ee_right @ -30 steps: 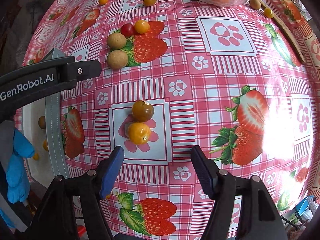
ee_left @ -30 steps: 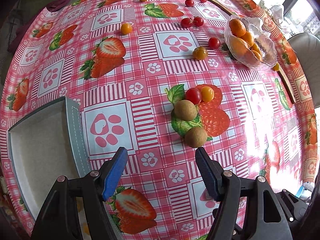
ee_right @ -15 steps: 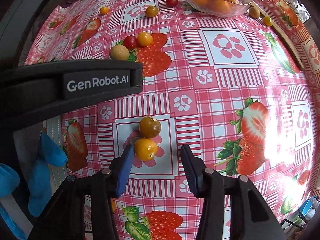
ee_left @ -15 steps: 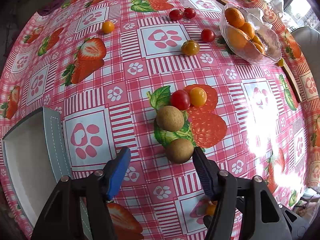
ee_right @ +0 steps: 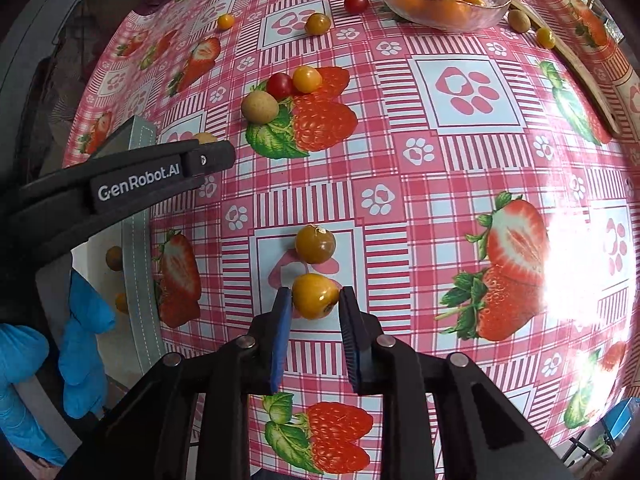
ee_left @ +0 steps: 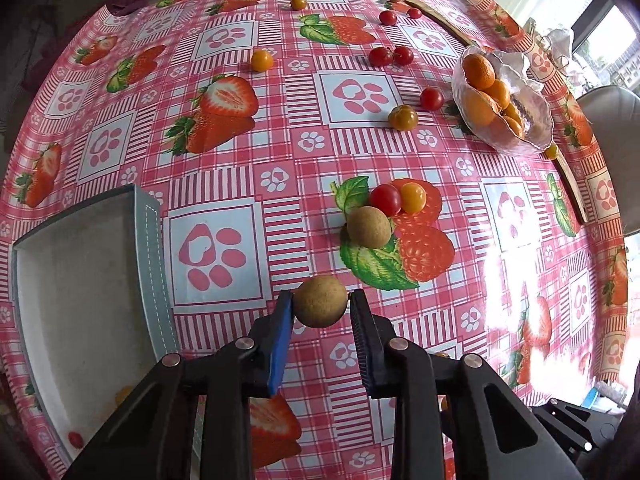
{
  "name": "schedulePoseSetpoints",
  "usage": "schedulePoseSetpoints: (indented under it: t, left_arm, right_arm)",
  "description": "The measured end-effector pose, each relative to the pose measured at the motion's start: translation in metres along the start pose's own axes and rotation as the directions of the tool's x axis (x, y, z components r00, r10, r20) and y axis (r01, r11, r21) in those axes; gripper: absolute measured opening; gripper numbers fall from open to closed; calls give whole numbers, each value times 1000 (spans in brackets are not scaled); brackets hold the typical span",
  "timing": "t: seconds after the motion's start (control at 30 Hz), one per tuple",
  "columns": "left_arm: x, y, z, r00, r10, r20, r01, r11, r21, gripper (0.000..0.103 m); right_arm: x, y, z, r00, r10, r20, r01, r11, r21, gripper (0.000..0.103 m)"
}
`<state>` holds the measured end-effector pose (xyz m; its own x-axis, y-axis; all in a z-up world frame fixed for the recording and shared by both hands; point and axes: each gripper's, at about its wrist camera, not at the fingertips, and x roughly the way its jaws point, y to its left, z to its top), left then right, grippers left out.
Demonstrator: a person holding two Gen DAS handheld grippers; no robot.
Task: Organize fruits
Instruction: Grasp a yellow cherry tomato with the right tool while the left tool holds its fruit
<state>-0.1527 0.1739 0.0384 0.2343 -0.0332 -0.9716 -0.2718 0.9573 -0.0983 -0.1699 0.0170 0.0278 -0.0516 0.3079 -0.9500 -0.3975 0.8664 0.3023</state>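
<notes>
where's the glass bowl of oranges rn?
Left wrist view: glass bowl of oranges sits far right on the table, beside a red cherry tomato.

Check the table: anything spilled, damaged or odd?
Nothing spilled or damaged. Loose fruit lies scattered across the tablecloth, as expected mid-job. The yellow tomato in the right tongs has a small dark blemish.

You are at a table in a home: a strawberry tablecloth (ee_left: pixel 224 152), a glass bowl of oranges (ee_left: pixel 500 104) at upper right, a window (ee_left: pixel 600 40) behind it.

Five red tomatoes (ee_left: pixel 385 199), perhaps five longans (ee_left: pixel 368 227), one bowl (ee_left: pixel 536 128).
</notes>
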Motion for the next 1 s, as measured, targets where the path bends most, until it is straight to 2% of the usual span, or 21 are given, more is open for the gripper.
schedulePoseSetpoints:
  t: [0.2,0.53,0.8,1.0]
  left_arm:
    - [-26,19,-22,1000,-4,25,4,999,-32,30]
    - [-51,53,-50,998,19,54,-11,991,-135,30]
    - [-71,101,-85,996,66,66,-48,967,-250,30]
    - [-77,141,-122,993,108,42,-86,932,-351,30]
  right_arm:
    - [-13,-13,-3,1000,2,7,-2,1000,5,26]
    - [-26,-4,-6,1000,-17,3,17,999,-33,26]
    - [-27,40,0,1000,-4,-4,4,989,-146,26]
    - [-23,82,2,1000,14,-22,-19,970,-244,26]
